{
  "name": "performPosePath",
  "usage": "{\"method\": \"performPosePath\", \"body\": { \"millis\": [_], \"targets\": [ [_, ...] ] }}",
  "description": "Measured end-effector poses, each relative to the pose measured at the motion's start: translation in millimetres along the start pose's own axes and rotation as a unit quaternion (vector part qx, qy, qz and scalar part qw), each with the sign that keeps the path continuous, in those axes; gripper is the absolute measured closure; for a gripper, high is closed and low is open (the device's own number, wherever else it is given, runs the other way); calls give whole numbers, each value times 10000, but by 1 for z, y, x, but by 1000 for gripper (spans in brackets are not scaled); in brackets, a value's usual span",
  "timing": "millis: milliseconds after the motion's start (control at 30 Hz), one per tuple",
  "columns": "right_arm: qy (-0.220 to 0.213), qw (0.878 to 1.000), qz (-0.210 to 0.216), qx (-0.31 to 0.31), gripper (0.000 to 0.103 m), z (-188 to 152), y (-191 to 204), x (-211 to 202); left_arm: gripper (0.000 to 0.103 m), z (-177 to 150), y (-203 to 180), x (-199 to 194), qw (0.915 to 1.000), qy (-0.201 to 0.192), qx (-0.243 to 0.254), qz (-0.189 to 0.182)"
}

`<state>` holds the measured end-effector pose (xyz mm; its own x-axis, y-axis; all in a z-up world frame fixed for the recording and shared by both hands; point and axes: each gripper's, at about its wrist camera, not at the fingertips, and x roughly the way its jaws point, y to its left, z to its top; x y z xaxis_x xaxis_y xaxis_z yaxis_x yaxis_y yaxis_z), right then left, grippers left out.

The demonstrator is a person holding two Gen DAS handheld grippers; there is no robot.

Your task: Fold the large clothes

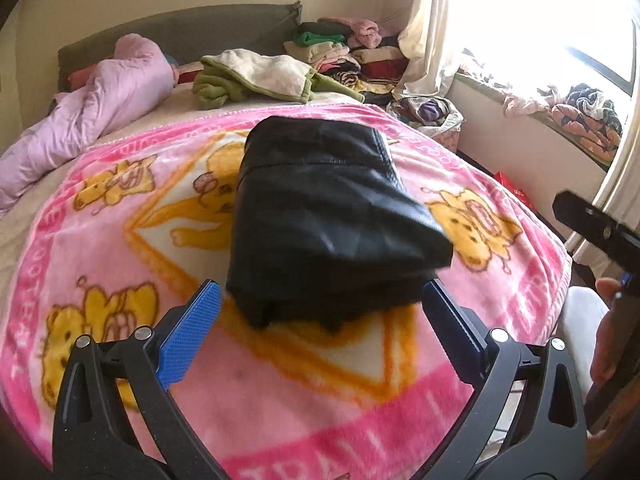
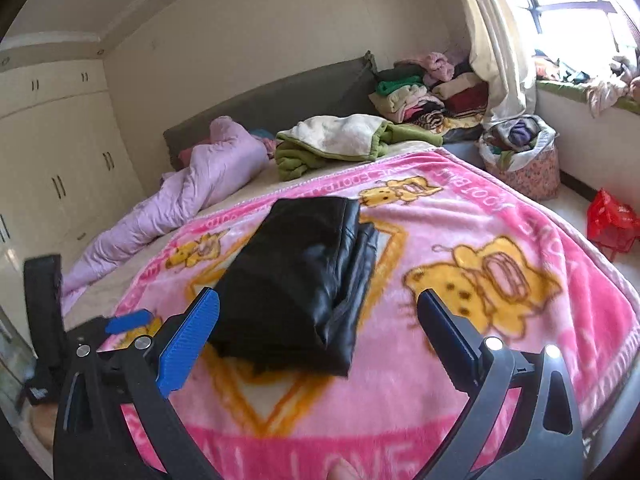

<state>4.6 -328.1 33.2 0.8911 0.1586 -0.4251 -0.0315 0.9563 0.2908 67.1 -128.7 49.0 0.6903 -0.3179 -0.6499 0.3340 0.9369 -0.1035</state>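
A black leather-like garment (image 1: pixel 332 216) lies folded into a compact bundle on the pink cartoon blanket (image 1: pixel 120 264). It also shows in the right wrist view (image 2: pixel 296 284) on the same blanket (image 2: pixel 500 240). My left gripper (image 1: pixel 320 320) is open, its fingers astride the bundle's near edge, holding nothing. My right gripper (image 2: pixel 320 340) is open and empty, just in front of the bundle's near end. The right gripper's body shows at the right edge of the left wrist view (image 1: pixel 596 228).
A lilac quilt (image 2: pixel 192 192) lies along the bed's left side. A green and white blanket (image 2: pixel 340 140) and stacks of folded clothes (image 2: pixel 432 96) sit by the headboard. A laundry basket (image 2: pixel 524 156) and red bag (image 2: pixel 612 220) stand on the floor at right.
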Motion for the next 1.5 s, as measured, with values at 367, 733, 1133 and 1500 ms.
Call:
{"method": "performPosePath", "body": {
  "millis": [367,733,1133,1500],
  "targets": [
    [242,9989,-394,-4,4,-68,14,-15,9,-51,3,-17,9997,59,-183,151],
    [279,9955,-825,-385,4,-109,22,-14,9,-85,4,-1,9985,203,-88,499],
    [458,9948,-843,-332,4,-117,20,-11,9,-87,8,-5,9985,164,-188,488],
    [496,9948,-825,-337,4,-118,21,-10,9,-87,10,-5,9985,194,-186,485]
  ]
}}
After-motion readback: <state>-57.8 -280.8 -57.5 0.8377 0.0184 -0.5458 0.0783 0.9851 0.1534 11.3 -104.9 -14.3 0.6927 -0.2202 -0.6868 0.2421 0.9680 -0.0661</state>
